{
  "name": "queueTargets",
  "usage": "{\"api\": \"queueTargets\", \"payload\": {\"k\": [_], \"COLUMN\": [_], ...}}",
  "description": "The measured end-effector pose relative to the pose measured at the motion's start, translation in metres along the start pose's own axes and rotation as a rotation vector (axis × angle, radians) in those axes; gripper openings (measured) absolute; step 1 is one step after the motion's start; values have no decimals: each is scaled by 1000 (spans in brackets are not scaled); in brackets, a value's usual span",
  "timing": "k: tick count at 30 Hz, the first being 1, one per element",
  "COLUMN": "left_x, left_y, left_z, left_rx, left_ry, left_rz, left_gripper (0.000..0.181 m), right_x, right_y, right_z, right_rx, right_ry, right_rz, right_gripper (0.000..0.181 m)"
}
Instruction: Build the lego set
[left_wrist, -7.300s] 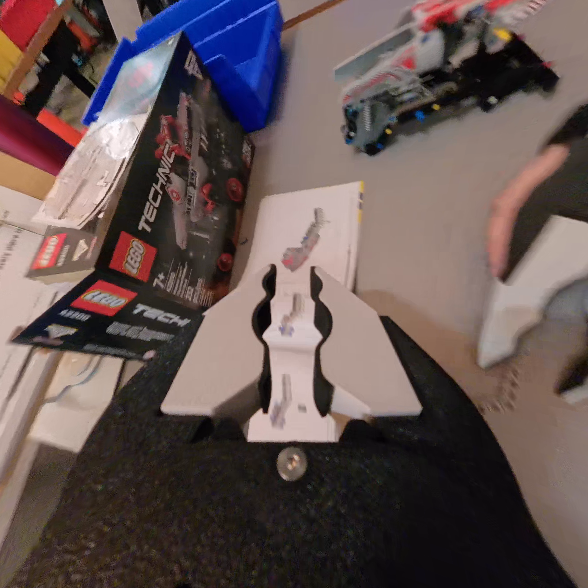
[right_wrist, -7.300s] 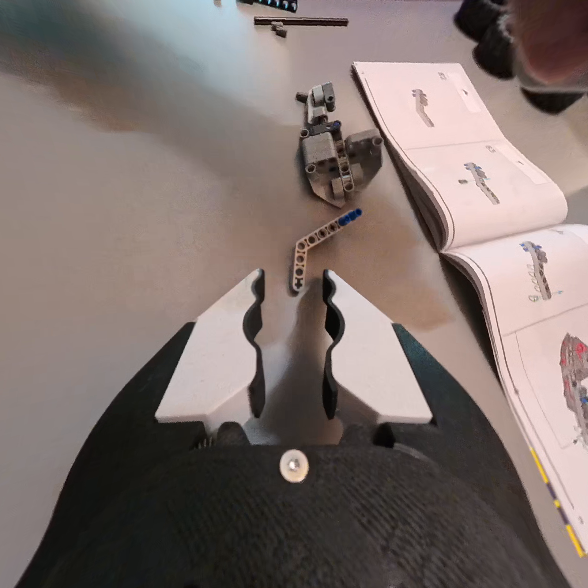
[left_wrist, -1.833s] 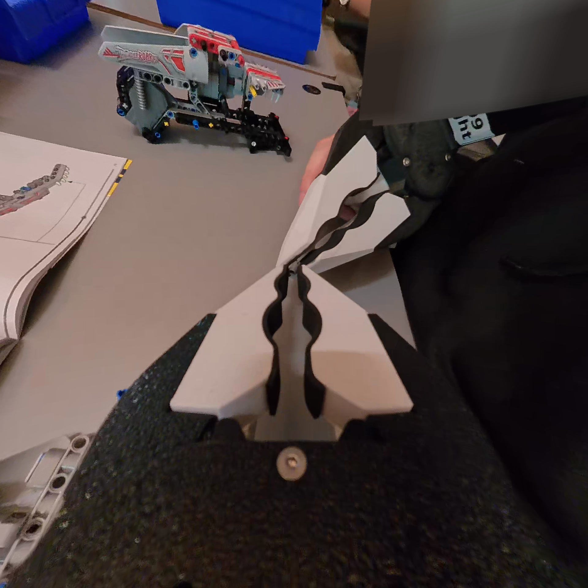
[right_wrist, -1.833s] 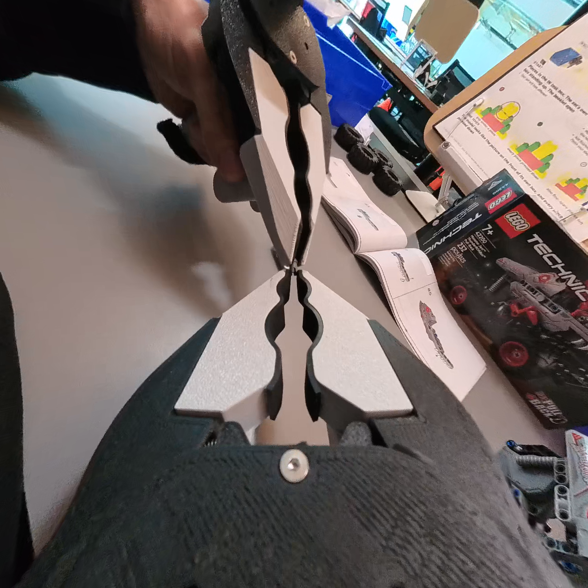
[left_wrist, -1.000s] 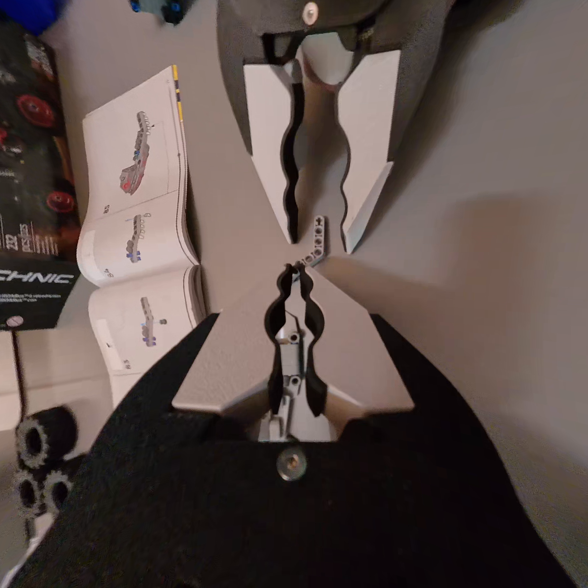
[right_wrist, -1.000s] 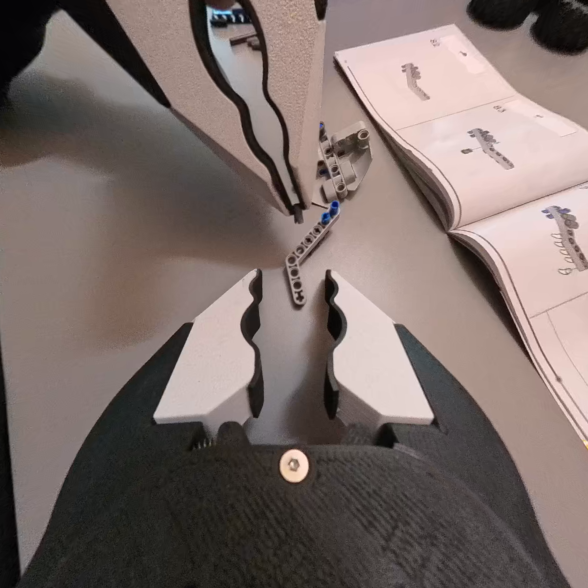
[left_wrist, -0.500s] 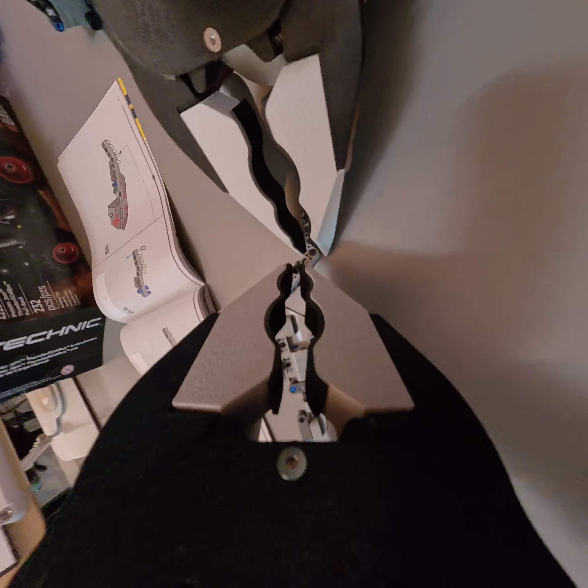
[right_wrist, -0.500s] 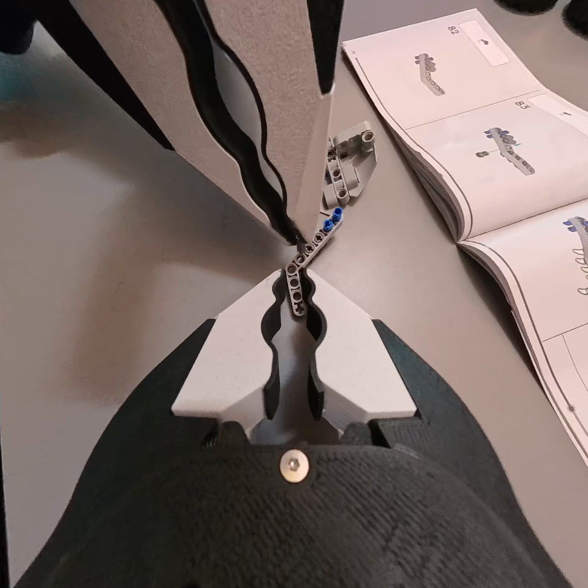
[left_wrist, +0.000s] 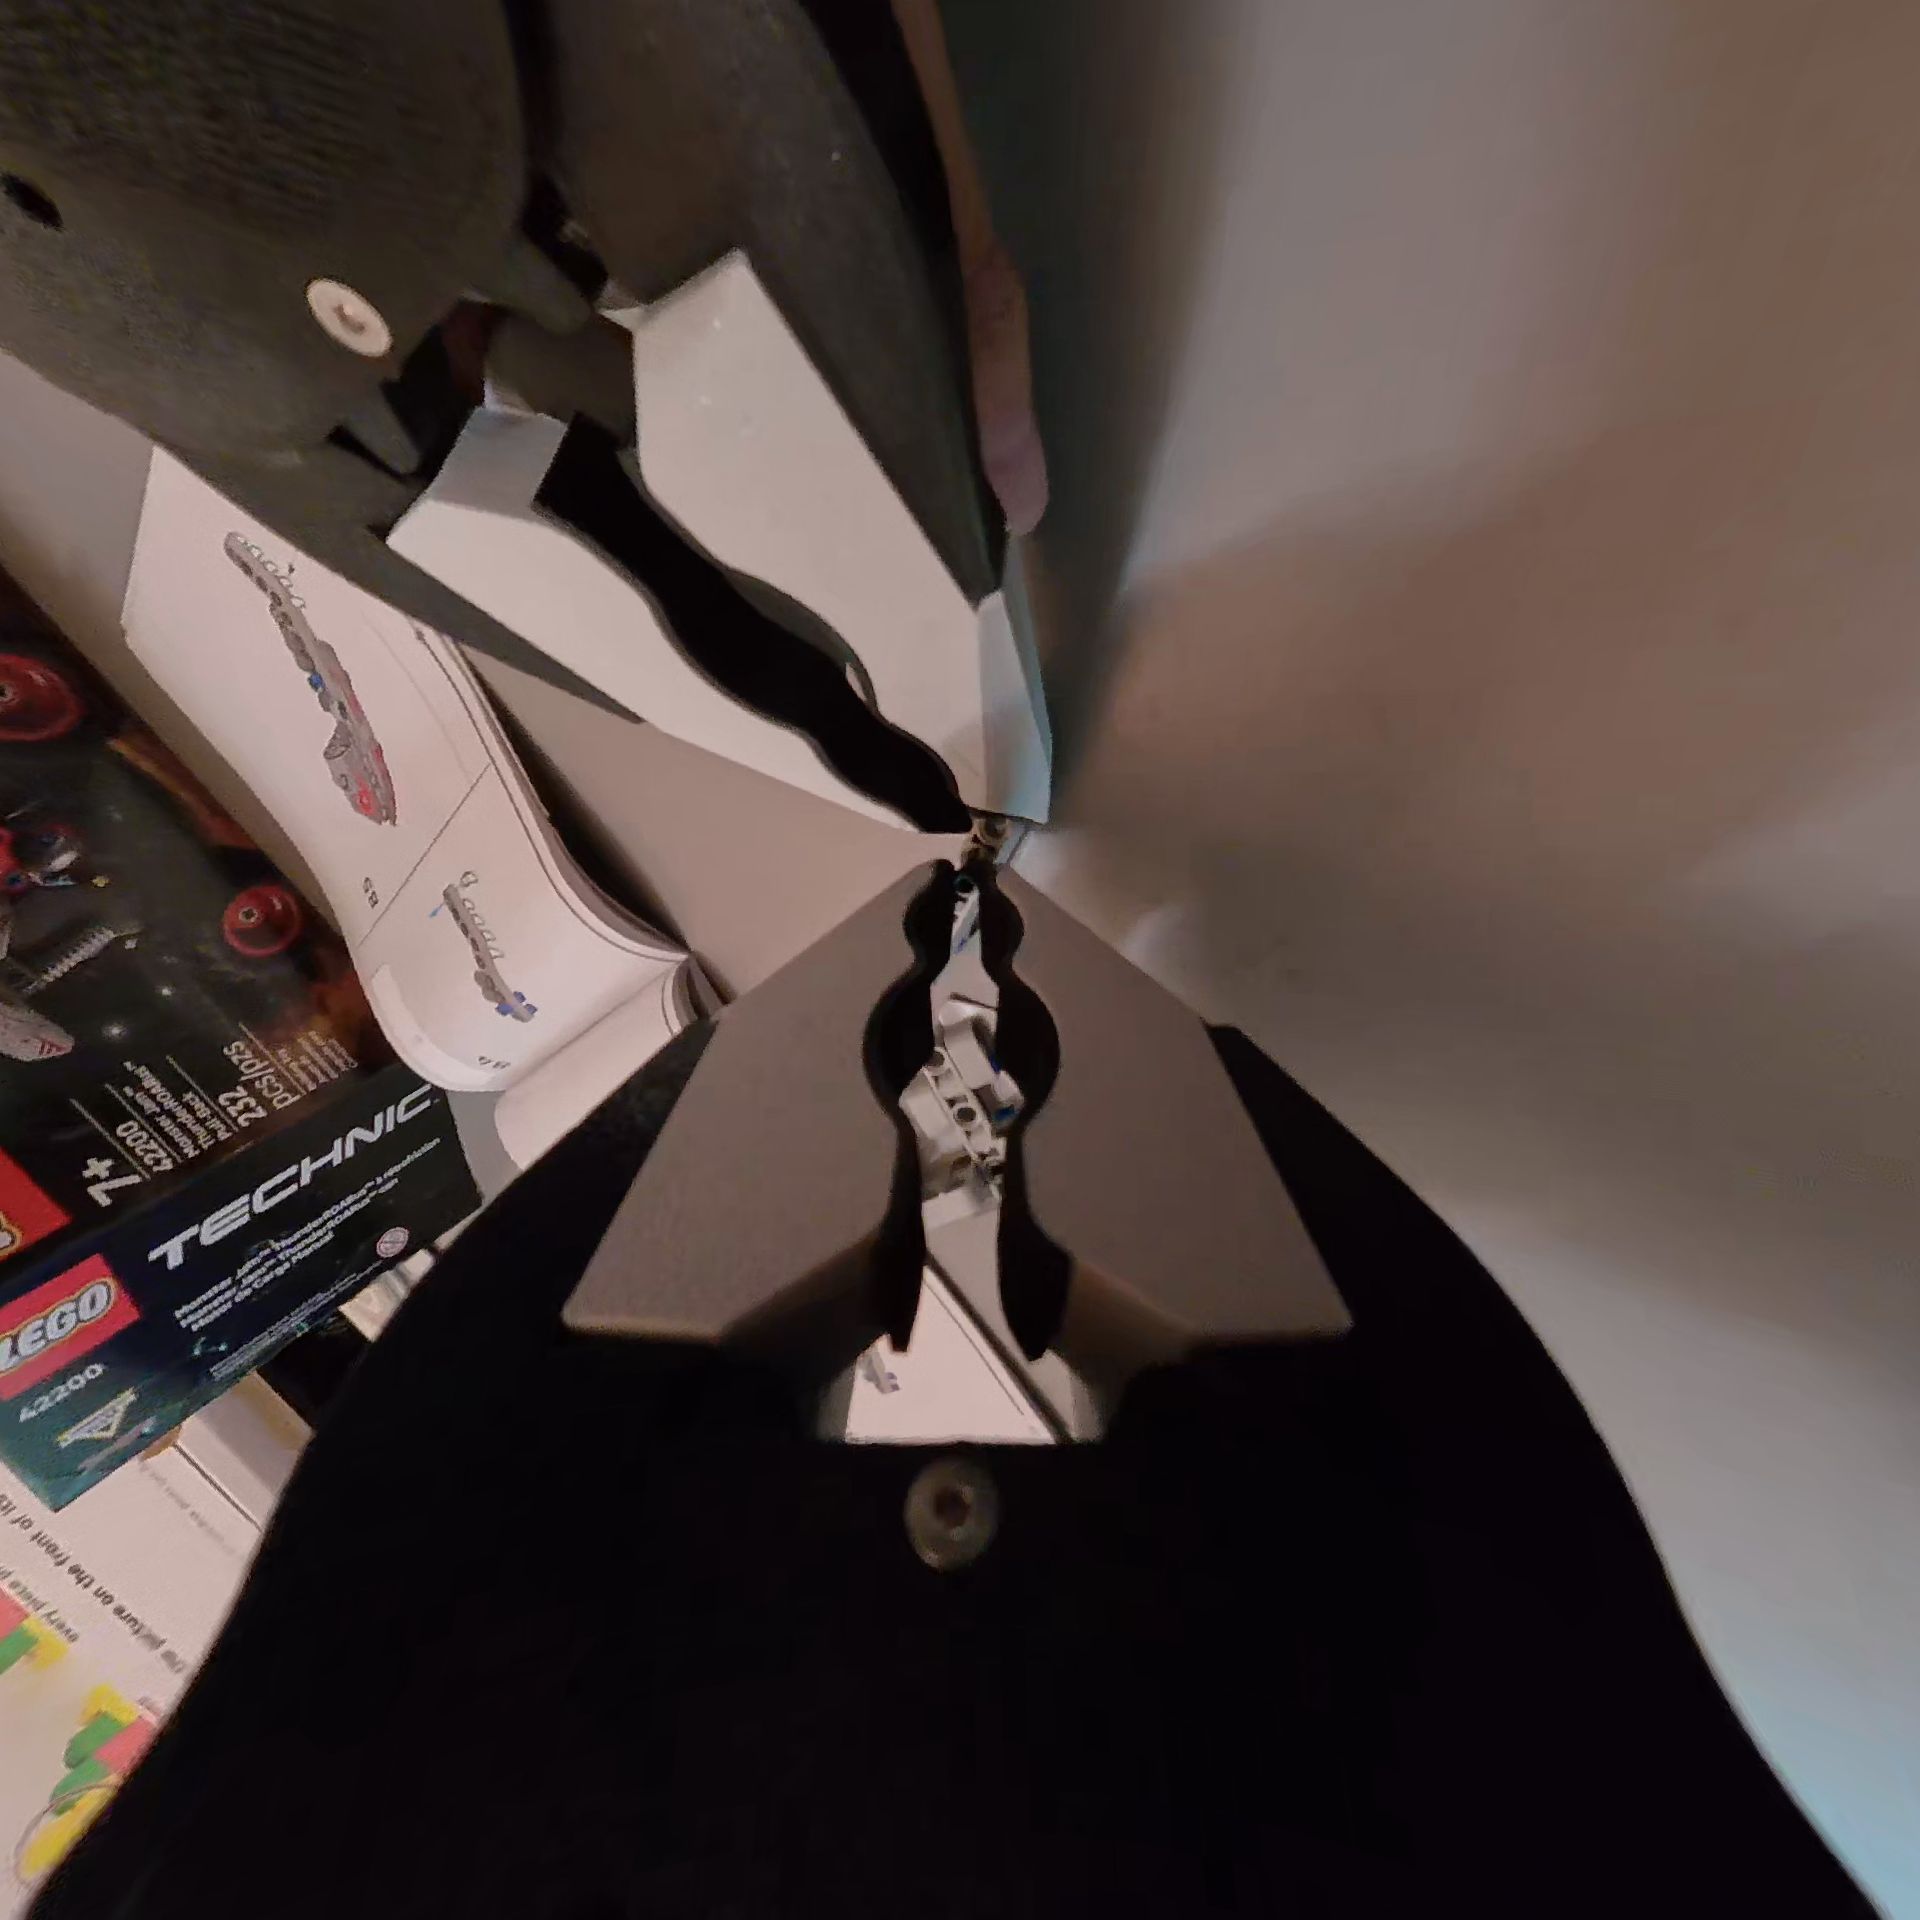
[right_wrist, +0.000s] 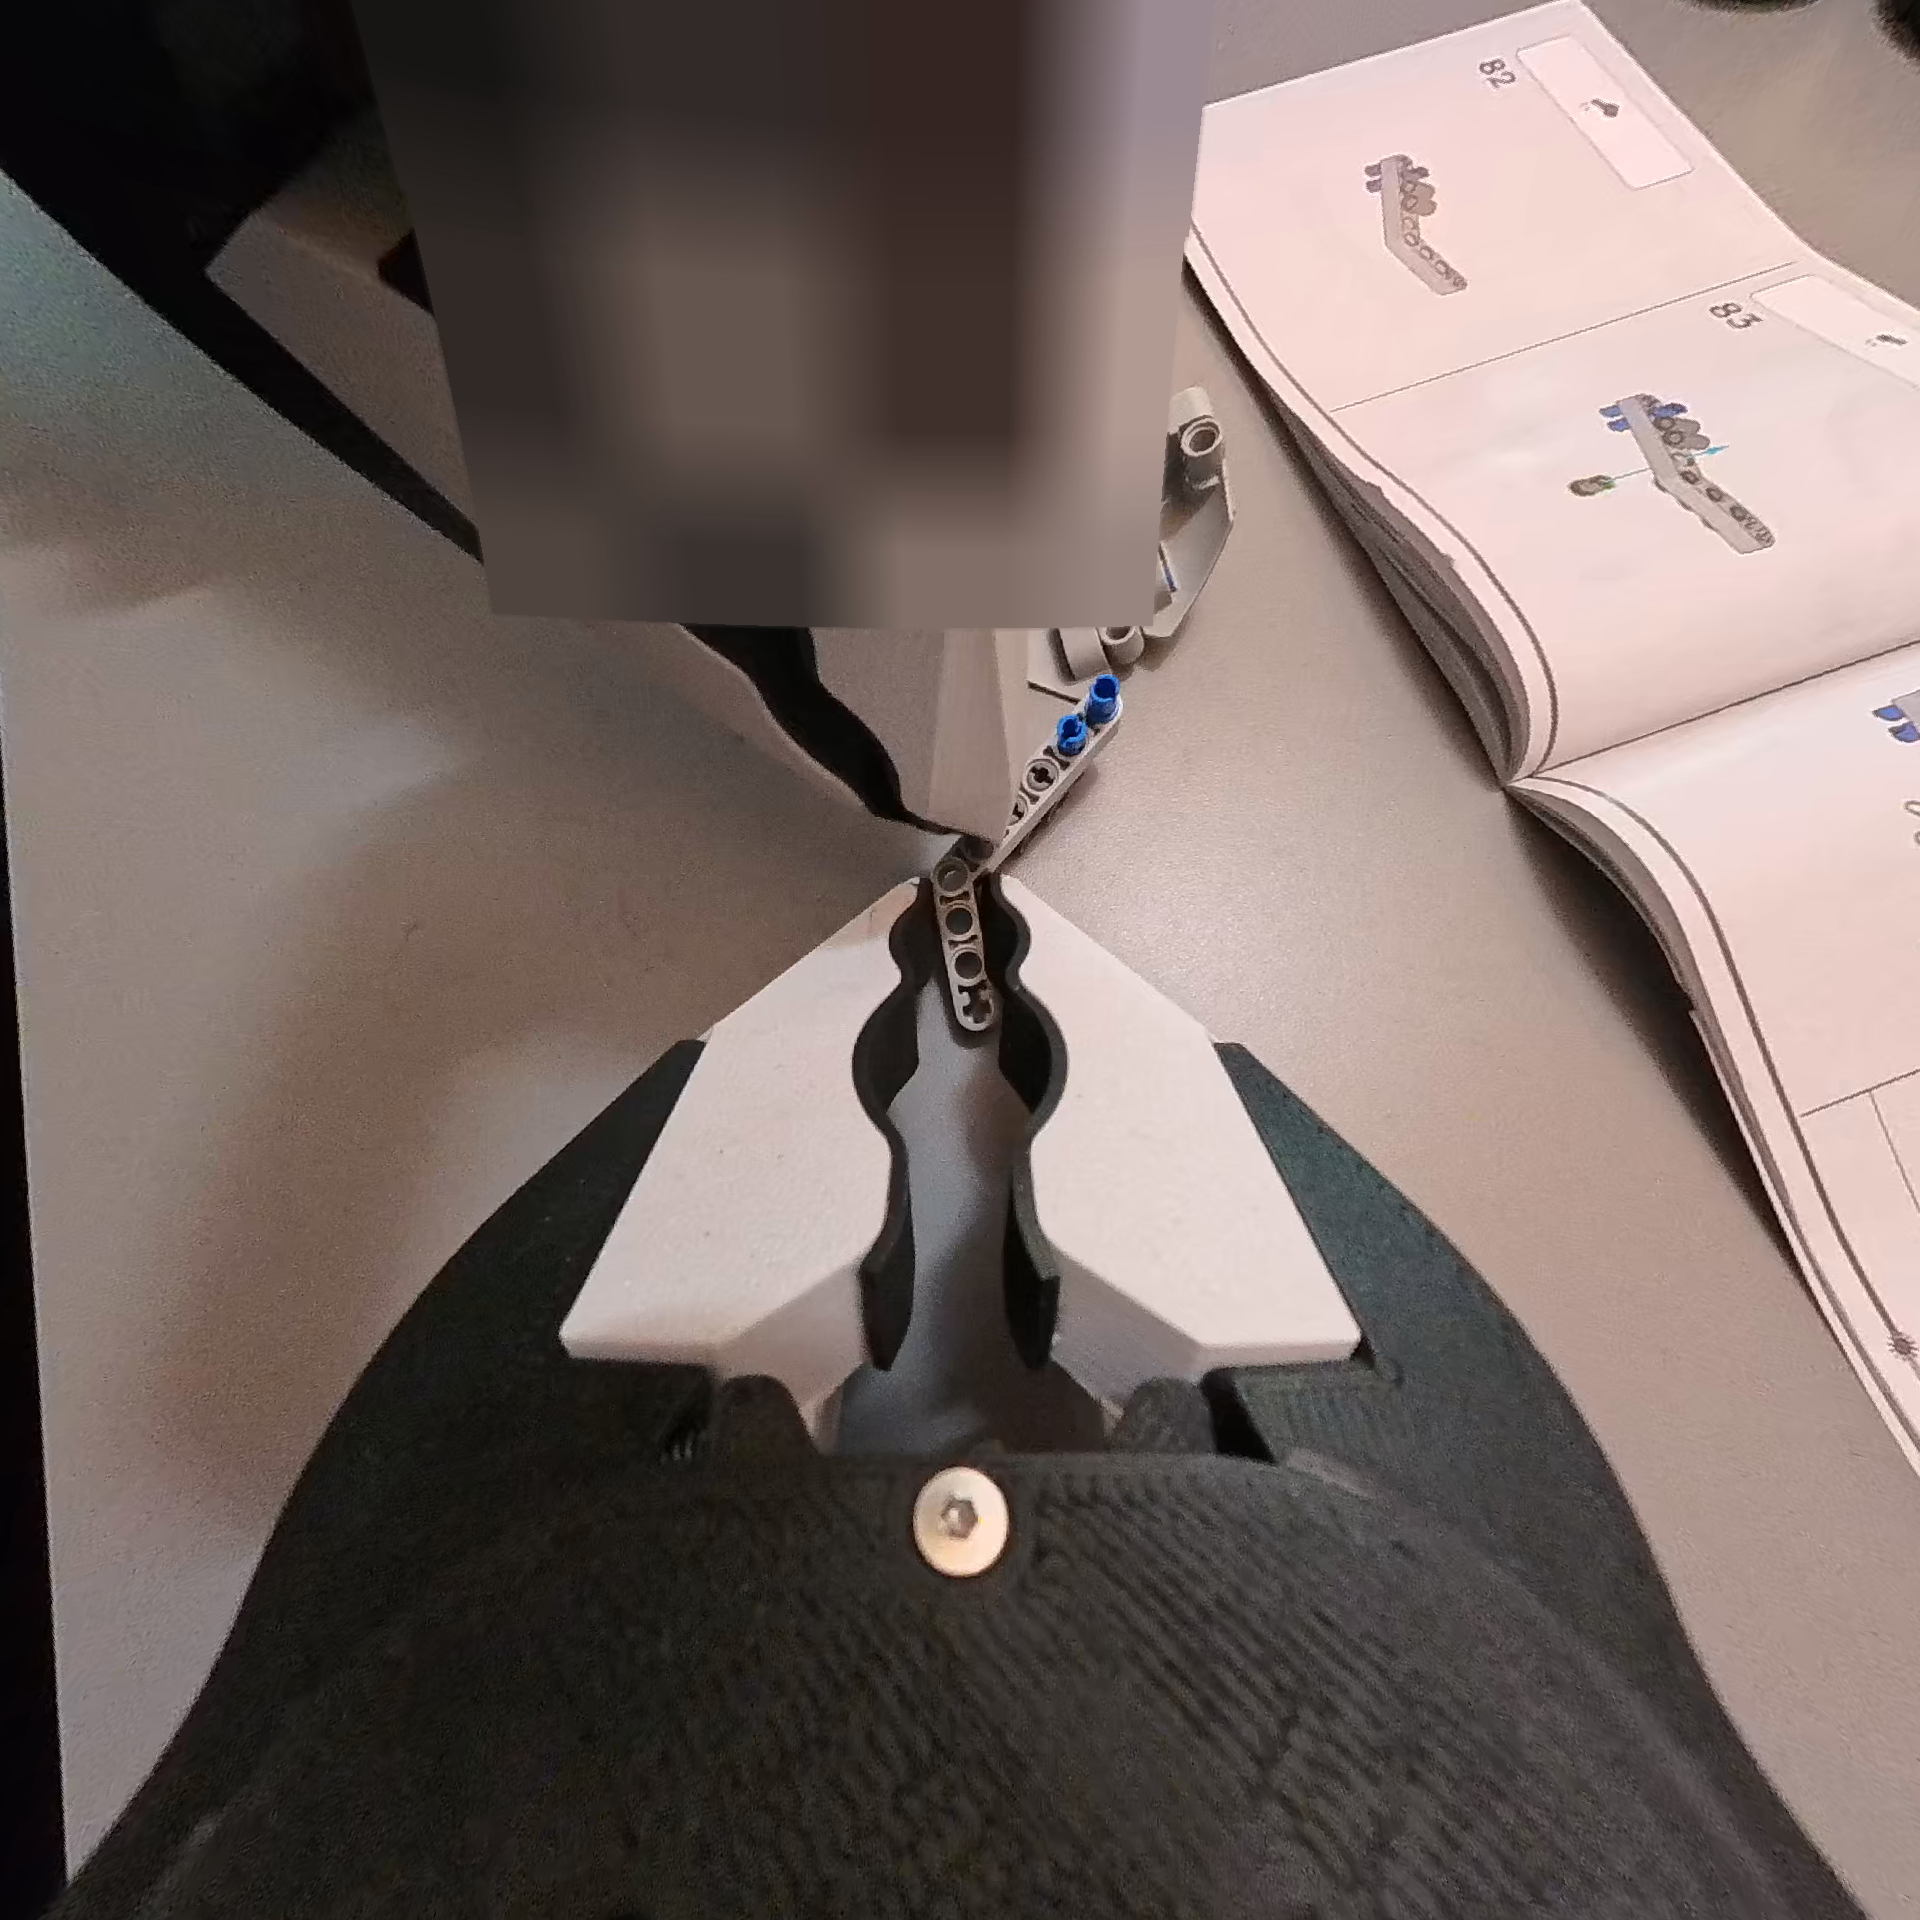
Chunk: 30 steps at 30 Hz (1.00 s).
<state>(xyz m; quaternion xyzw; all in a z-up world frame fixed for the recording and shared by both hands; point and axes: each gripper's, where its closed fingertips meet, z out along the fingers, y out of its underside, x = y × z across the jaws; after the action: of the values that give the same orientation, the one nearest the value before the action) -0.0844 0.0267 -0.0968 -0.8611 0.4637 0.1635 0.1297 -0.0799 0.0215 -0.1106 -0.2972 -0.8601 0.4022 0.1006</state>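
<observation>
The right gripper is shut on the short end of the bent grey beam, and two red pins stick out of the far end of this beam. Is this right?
Not quite. The right gripper is shut on the short end of the bent grey beam, but the two pins at its far end are blue, not red. The right wrist view shows this.

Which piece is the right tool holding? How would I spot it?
Find the open instruction booklet on the grey table; just left of it the two tools meet tip to tip. The right tool pinches a thin grey bent beam with a row of round holes. Unlike the chunkier grey piece behind it, two blue pins stick out of its far end.
</observation>
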Motion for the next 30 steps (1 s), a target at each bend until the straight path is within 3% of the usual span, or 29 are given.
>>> {"api": "queueTargets", "payload": {"k": [1, 5, 12, 17, 30], "left_x": [0, 0, 1, 0, 1], "left_y": [0, -1, -1, -1, -2], "left_z": [0, 0, 1, 1, 1], "left_rx": [-11, -62, -39, -121, -202], "left_ry": [2, 20, 102, 100, 173], "left_rz": [16, 87, 56, 186, 308], "left_gripper": [1, 1, 1, 1, 1], "right_x": [0, -1, -1, -1, -1], "right_y": [0, 0, 0, 0, 0], "right_z": [0, 0, 0, 0, 0], "right_rx": [0, -1, -1, -1, -1], "right_ry": [-4, -11, -13, -16, -19], "right_rz": [0, 4, 7, 10, 14], "right_gripper": [8, 8, 8, 8, 8]}}
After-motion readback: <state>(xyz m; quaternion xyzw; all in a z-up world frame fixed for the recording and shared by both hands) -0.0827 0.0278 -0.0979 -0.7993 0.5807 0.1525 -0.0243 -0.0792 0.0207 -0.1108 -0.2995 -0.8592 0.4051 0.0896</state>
